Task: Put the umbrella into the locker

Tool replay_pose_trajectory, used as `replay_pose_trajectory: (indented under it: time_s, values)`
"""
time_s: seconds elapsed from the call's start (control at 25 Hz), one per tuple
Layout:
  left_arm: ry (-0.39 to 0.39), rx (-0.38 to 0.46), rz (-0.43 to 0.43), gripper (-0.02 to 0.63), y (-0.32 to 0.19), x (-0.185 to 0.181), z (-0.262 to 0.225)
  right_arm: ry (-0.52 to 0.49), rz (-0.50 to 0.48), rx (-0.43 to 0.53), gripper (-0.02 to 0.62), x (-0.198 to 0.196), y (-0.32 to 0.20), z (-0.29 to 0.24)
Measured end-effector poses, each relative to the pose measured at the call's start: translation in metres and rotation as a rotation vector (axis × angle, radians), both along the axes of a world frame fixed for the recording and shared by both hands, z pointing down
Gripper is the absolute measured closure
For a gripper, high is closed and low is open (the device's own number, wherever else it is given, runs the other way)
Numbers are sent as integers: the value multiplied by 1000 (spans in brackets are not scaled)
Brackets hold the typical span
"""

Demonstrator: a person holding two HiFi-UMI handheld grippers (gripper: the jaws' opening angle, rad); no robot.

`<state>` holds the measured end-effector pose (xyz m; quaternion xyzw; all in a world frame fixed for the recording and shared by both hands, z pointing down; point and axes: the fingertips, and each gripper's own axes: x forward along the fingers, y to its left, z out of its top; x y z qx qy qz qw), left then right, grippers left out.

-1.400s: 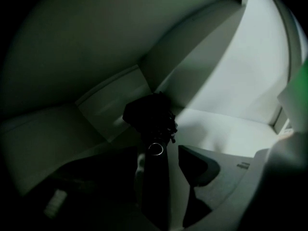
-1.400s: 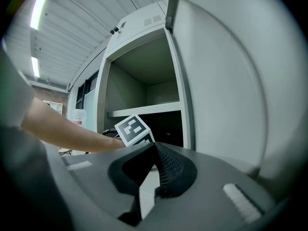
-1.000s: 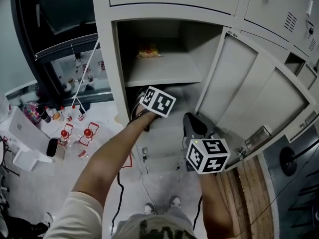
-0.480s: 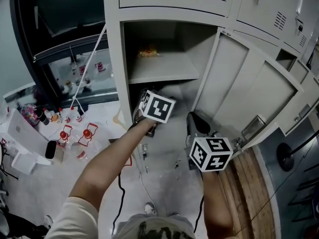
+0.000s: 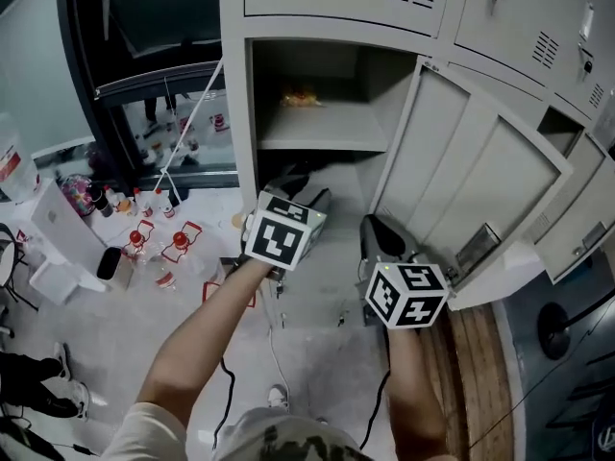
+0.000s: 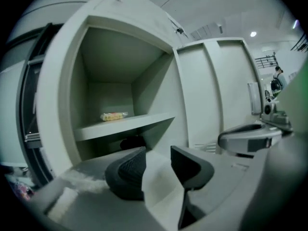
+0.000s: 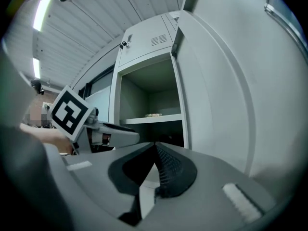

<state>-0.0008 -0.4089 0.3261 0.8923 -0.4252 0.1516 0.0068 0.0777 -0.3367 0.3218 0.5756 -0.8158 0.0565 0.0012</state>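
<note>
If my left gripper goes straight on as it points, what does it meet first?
Likely the open locker, below its shelf, near the dark umbrella there; depth is unclear. The jaws of the left gripper have just been closing, nothing between them.

Item counts:
- Two grippers: the left gripper [image 6: 158,154] and the right gripper [image 7: 155,148].
- Two marker cubes: the left cube [image 5: 282,238] and the right cube [image 5: 405,294].
- One open locker [image 5: 238,113], fitted with one open door [image 5: 471,171] and one shelf [image 5: 327,137].
- One yellow packet [image 5: 302,96], on the shelf.
- One dark umbrella [image 5: 293,182], below the shelf.
</note>
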Motion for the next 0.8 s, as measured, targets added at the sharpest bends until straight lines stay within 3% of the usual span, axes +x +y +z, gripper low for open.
replay_pose_trajectory:
  time_s: [0.44, 0.68, 0.8]
  values:
    - [203, -6, -139, 478, 71, -59, -7, -6, -126, 32, 598, -7, 30, -14]
    - [196, 29, -168, 510, 109, -71, -7, 14, -194, 21, 598, -21, 52, -9]
    - [179, 39, -186, 580, 126, -74, -2, 30, -214, 18, 598, -26, 63, -4]
